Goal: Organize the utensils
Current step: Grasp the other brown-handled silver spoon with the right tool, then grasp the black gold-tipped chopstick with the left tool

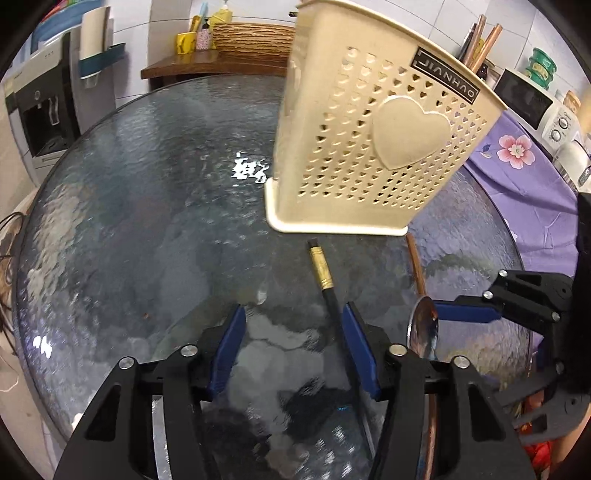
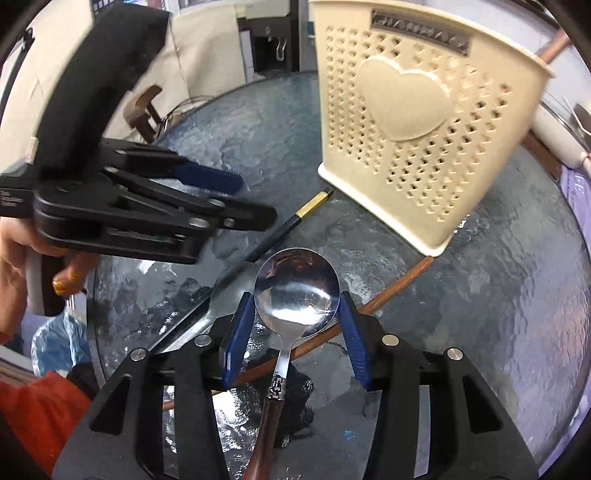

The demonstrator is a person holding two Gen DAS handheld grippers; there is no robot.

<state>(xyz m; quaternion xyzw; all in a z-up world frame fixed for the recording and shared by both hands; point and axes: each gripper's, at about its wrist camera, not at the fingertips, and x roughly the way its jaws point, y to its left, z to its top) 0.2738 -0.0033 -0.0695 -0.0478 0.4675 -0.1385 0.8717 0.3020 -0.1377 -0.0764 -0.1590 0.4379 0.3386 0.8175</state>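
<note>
Your right tool (image 2: 295, 328) stands apart around the spoon (image 2: 296, 291), pads not touching it. Your left tool (image 1: 293, 347) is apart too, over the black chopstick (image 1: 320, 266) lying on the table (image 1: 129, 221) before the cream holder (image 1: 373, 147), whose contents are hidden.

Cream perforated utensil holder (image 1: 373, 144) upright, black chopstick (image 1: 327, 280), steel spoon (image 2: 297, 291), on glass

A round textured-glass desk (image 1: 129, 229) is seen before a white tiled wall (image 1: 417, 22). A water dispenser (image 1: 40, 110) is placed at the left, a wooden shelf (image 1: 207, 64) behind, and a microwave (image 1: 535, 105) above a purple floral cloth (image 1: 532, 192) at the right.
</note>
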